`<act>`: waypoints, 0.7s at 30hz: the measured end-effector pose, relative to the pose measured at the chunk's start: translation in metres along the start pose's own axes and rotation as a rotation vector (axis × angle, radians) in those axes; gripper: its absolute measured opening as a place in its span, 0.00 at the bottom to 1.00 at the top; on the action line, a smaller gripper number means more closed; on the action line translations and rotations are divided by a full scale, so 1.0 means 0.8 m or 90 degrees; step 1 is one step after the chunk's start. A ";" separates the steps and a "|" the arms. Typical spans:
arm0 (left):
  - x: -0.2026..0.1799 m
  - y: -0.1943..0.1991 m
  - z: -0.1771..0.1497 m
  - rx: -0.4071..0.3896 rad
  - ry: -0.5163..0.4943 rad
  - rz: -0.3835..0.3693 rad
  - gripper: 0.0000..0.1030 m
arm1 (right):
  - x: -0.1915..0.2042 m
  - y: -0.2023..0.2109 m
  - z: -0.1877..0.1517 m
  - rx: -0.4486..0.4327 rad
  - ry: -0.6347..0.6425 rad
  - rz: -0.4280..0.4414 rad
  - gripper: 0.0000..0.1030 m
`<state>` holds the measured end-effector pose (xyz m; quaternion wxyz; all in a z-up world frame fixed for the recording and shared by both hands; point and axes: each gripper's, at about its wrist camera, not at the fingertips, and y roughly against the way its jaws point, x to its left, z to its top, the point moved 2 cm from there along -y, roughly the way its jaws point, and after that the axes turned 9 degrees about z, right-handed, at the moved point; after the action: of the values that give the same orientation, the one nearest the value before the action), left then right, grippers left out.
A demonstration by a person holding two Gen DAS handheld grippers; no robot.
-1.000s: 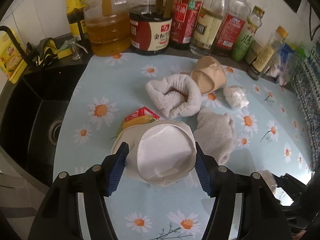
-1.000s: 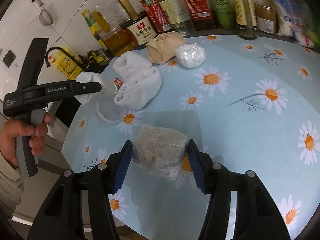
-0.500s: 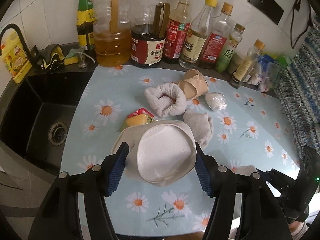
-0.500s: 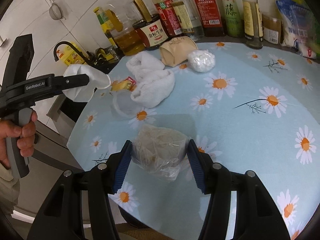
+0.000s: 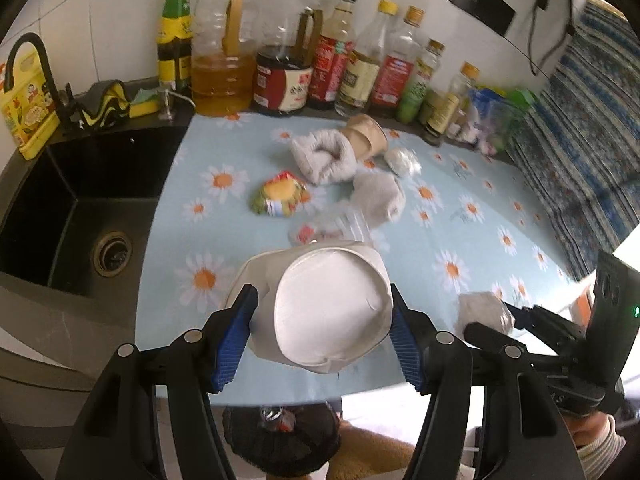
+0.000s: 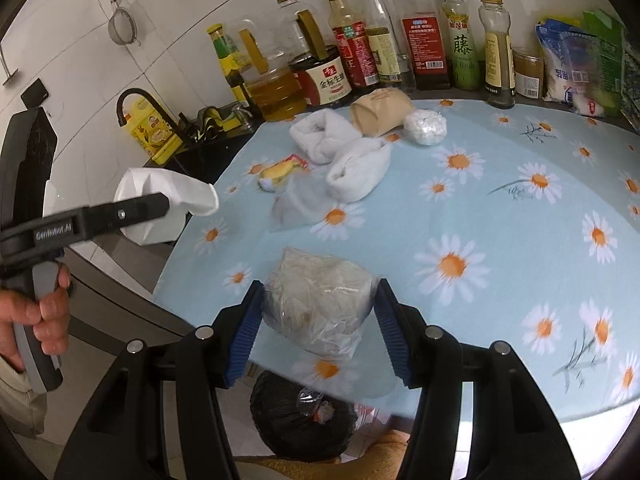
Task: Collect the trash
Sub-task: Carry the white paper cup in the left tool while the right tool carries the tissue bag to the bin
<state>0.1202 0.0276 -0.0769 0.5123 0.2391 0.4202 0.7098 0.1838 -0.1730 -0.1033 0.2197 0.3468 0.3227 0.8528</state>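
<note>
My left gripper (image 5: 322, 330) is shut on a crushed white paper cup (image 5: 328, 308), held above the counter's front edge; the cup also shows in the right wrist view (image 6: 160, 204). My right gripper (image 6: 318, 322) is shut on a crumpled clear plastic bag (image 6: 320, 296), also held near the front edge; it shows in the left wrist view (image 5: 484, 314). A black-lined trash bin (image 6: 304, 420) with some trash in it stands on the floor below both grippers, and it shows in the left wrist view (image 5: 280, 436). On the daisy cloth (image 6: 500, 216) lie a yellow snack wrapper (image 5: 280, 196), a clear plastic piece (image 6: 298, 204), a brown paper cup (image 6: 380, 112) and a plastic ball (image 6: 426, 128).
Two white rolled towels (image 6: 344, 152) lie mid-counter. A row of oil and sauce bottles (image 5: 312, 64) lines the back wall. A black sink (image 5: 68, 208) with a faucet (image 5: 36, 64) lies at the left. Bagged goods (image 6: 576, 68) stand at the back right.
Both grippers have drawn back and risen from the counter with their loads; the trash bin has come into view below the front edge.
</note>
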 end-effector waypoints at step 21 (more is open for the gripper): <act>0.059 0.012 -0.128 0.074 0.004 -0.097 0.60 | 0.093 -0.026 -0.096 0.024 -0.033 -0.030 0.55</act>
<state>0.0194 0.0339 -0.1280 0.5489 0.2330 0.4793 0.6439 0.0814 -0.1442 -0.1267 0.2414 0.3654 0.3411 0.8318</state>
